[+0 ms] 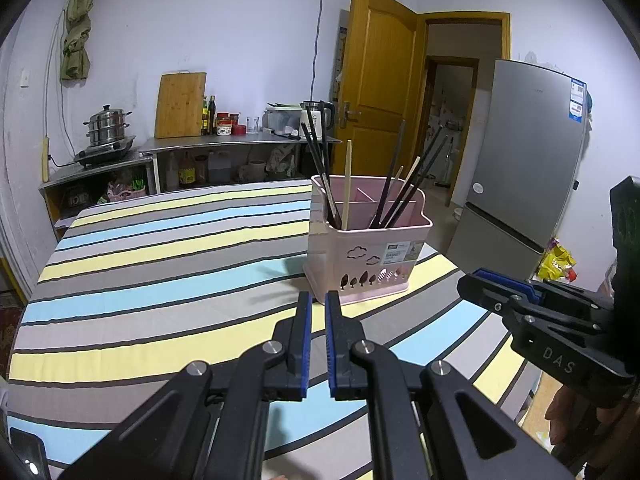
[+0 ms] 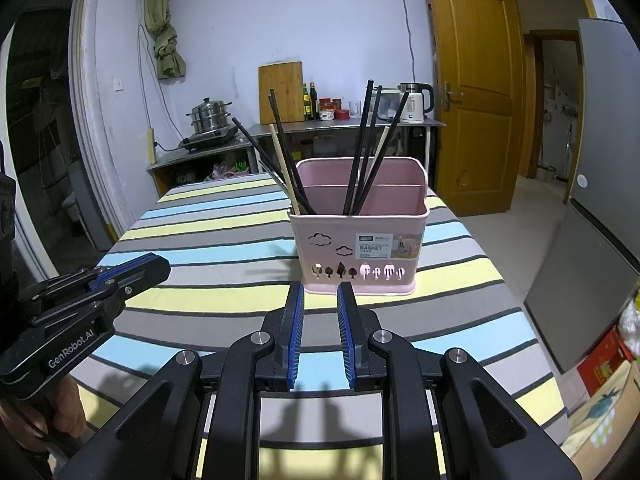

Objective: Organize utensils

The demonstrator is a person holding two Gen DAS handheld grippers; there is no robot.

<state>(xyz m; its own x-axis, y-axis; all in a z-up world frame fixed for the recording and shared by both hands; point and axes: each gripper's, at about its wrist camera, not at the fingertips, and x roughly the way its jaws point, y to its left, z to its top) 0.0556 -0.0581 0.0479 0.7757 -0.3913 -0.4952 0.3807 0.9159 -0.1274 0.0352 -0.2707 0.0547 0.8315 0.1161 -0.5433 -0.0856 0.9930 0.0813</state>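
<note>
A pink utensil basket (image 1: 362, 264) (image 2: 356, 248) stands on the striped tablecloth (image 1: 160, 264) (image 2: 224, 224). Several black chopsticks (image 1: 404, 184) (image 2: 366, 148) and a few pale wooden ones (image 1: 347, 184) (image 2: 282, 164) stand in its front compartment, leaning left and right. My left gripper (image 1: 318, 298) hovers just in front of the basket, jaws a narrow gap apart, empty. My right gripper (image 2: 320, 290) is also just in front of the basket, open and empty. Each gripper shows at the side of the other's view: the right one (image 1: 504, 292) and the left one (image 2: 132, 268).
A steel counter (image 1: 240, 142) with a cutting board, bottles, kettle and steamer pot stands behind the table. A grey fridge (image 1: 528, 160) is at the right, beside a wooden door (image 1: 376, 80). The table's right edge (image 2: 520, 304) drops to the tiled floor.
</note>
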